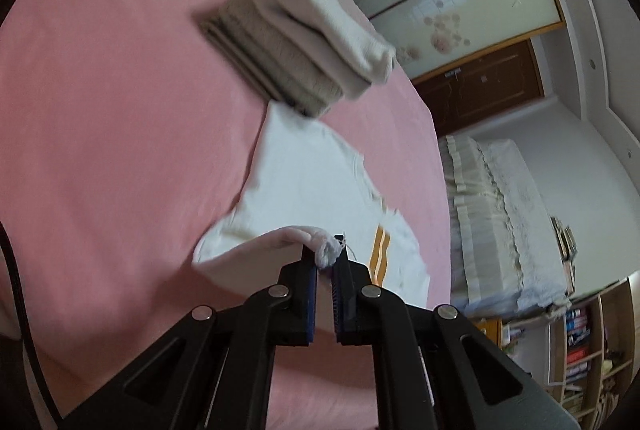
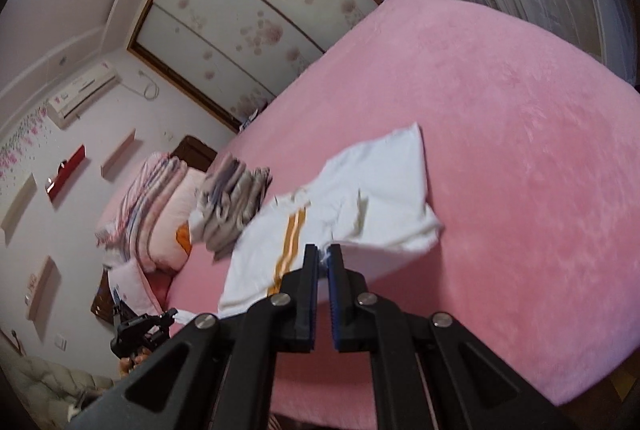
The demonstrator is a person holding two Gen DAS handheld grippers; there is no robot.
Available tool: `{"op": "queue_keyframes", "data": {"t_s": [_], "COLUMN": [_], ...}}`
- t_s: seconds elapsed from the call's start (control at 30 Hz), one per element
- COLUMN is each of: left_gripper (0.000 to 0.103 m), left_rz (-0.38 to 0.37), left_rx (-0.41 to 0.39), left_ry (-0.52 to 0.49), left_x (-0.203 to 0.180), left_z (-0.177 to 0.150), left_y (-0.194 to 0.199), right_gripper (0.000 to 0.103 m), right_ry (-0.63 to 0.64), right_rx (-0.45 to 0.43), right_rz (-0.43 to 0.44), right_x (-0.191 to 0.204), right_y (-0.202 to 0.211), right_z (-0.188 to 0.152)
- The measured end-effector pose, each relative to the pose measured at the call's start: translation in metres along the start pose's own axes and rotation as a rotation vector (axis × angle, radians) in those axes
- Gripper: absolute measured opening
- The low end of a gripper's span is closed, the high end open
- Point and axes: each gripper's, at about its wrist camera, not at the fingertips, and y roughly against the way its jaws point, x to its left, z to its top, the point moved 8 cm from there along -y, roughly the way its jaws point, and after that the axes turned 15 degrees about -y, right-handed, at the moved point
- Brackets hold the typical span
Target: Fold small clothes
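A small white garment with orange stripes (image 1: pixel 316 189) lies partly spread on the pink bed (image 1: pixel 120 109). My left gripper (image 1: pixel 325 254) is shut on a bunched corner of it, lifted a little off the bed. In the right wrist view the same garment (image 2: pixel 360 205) lies crumpled, and my right gripper (image 2: pixel 324 256) is shut on its near edge. The left gripper (image 2: pixel 160 322) shows there at the lower left, holding the garment's other end.
A stack of folded beige and grey clothes (image 1: pixel 308 37) sits on the bed just beyond the garment; it also shows in the right wrist view (image 2: pixel 232 197). Folded quilts and pillows (image 2: pixel 152 205) lie at the bed's head. A bookshelf (image 1: pixel 580 342) stands past the bed edge.
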Motion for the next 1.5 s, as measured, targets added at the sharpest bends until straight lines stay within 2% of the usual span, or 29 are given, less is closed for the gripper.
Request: {"op": "queue_keyframes", "data": {"t_s": [0.2,0.4,0.6,0.73,0.93,1.03,1.13,1.23,1.4,1.47,1.5], "left_gripper": [0.004,0.004,0.004,0.004,0.005,0.005,0.011,0.022,0.052,0.056,0.056], "left_rz": [0.100,0.161,0.210,0.224,0.249,0.263,0.248,0.248,0.277,0.281,0.281], "left_rx": [-0.004,0.021,0.054,0.055,0.068,0.090,0.104,0.110,0.107,0.108,0.110], "left_ry": [-0.045,-0.064,-0.091,-0.097,-0.106,-0.116,-0.112,-0.133,-0.233,-0.267,-0.286], "left_x": [-0.008,0.002,0.018,0.024,0.032,0.036,0.035,0.029,0.016,0.012,0.011], "left_z": [0.057,0.083,0.091,0.094,0.096,0.093,0.093,0.092,0.095,0.096,0.096], "left_y": [-0.060,-0.122,-0.173,-0.190,-0.216,-0.226,-0.232,-0.232,-0.222,-0.216,-0.212], "right_gripper": [0.004,0.004,0.004,0.003,0.000,0.000,0.002,0.004,0.018,0.025,0.025], "right_ry": [-0.022,-0.070,-0.107,-0.115,-0.113,-0.084,-0.058,-0.070,-0.038,-0.004,0.012], "right_rx": [-0.041,-0.032,-0.022,-0.029,-0.045,-0.014,-0.001,0.023,0.045,0.065,0.074], "right_rz": [-0.037,-0.117,-0.194,-0.232,-0.270,-0.287,-0.310,-0.328,-0.342,-0.350,-0.358], "right_x": [0.007,-0.014,-0.045,-0.058,-0.068,-0.066,-0.065,-0.067,-0.064,-0.061,-0.062], "right_y": [-0.045,-0.108,-0.161,-0.185,-0.202,-0.208,-0.208,-0.205,-0.194,-0.193,-0.193], "right_z": [0.053,0.091,0.107,0.119,0.130,0.125,0.123,0.125,0.123,0.118,0.116]}}
